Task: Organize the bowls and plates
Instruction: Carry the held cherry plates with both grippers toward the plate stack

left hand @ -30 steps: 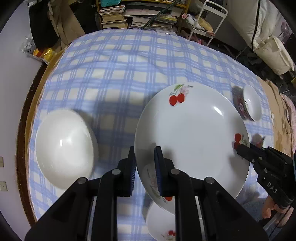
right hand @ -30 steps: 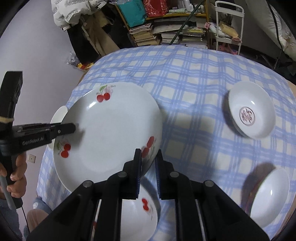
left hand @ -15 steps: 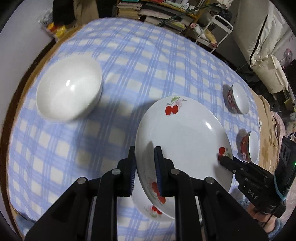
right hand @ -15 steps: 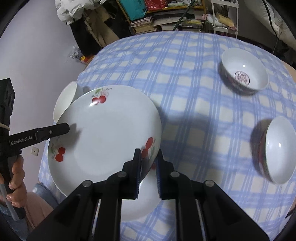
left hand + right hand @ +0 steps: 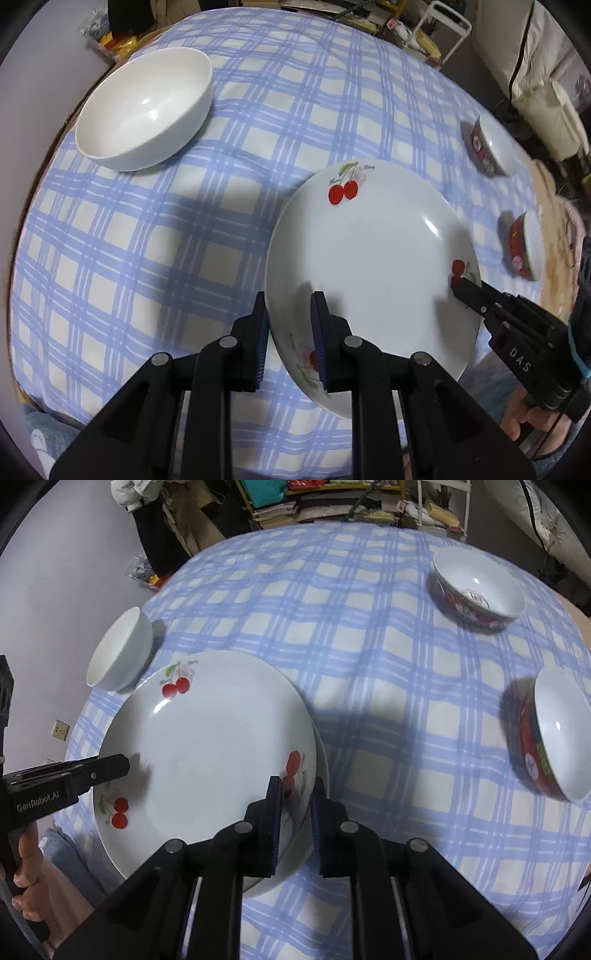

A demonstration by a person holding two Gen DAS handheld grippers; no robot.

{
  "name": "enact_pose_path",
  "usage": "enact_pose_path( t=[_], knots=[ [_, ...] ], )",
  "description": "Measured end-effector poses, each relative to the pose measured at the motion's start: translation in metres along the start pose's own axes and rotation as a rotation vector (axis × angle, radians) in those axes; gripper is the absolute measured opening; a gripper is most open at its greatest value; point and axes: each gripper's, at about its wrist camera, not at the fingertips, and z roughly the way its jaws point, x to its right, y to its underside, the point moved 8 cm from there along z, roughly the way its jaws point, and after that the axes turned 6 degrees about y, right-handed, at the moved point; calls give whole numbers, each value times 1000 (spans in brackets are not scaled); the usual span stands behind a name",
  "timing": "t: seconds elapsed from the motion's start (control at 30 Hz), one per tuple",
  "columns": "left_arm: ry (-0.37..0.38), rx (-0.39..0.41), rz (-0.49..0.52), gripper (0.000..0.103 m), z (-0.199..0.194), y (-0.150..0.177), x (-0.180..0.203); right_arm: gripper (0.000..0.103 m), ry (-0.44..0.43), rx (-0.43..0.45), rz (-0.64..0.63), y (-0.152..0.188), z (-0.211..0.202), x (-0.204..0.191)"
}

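— What is the setting?

— A round desk under a blue-and-cream checked cloth, in a cluttered room: stacked books on low shelves behind it, a white wire rack to one side. A plain white bowl stands at the far left; two red-patterned bowls stand well apart on the right.

— And the plate?

— I hold the cherry plate by opposite rims just above the near edge of the desk. My left gripper has its pads narrow on the near-left rim, though the jaws have just been opening slightly with the rim between them. My right gripper is pinched narrow on the right rim.

— What has changed in the past second?

— Both grippers have carried the plate toward me and lower. The white bowl, once beside the plate, now lies well behind it.

— Anything unclear?

— A second rim peeks from beneath the plate in the right wrist view; whether the two touch I cannot tell. The plate's near edge is cut off by my own fingers.
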Motion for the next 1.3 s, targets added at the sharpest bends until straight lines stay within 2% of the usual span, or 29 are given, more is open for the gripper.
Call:
enact_pose_path(
  t=[0.13,0.3,0.47,0.57,0.77,0.83,0.9,1.1,1.17,1.3],
  knots=[
    [-47,-7,-4,20,8,4,-5,17,1,-16,1,7,11,-1],
    [-48,-8,-22,20,13,8,-9,17,-2,8,2,5,9,-2],
    [-95,-1,4,20,16,12,-8,17,31,32,-15,8,6,-5],
    [-91,2,-14,20,17,13,-9,19,53,41,-30,7,4,-6],
    [-97,-11,-8,22,24,15,-5,19,42,45,13,5,2,0],
    [-118,-17,6,23,25,17,-4,19,76,35,19,7,1,4],
    [-136,-14,19,23,24,17,-3,19,72,2,22,11,6,5],
    [-133,-11,27,23,26,14,1,20,87,-22,19,13,14,5],
    [-115,-13,14,23,26,14,0,23,74,-24,27,14,14,5],
    [-108,-8,26,23,24,16,-3,24,55,-43,39,17,17,6]
  ],
)
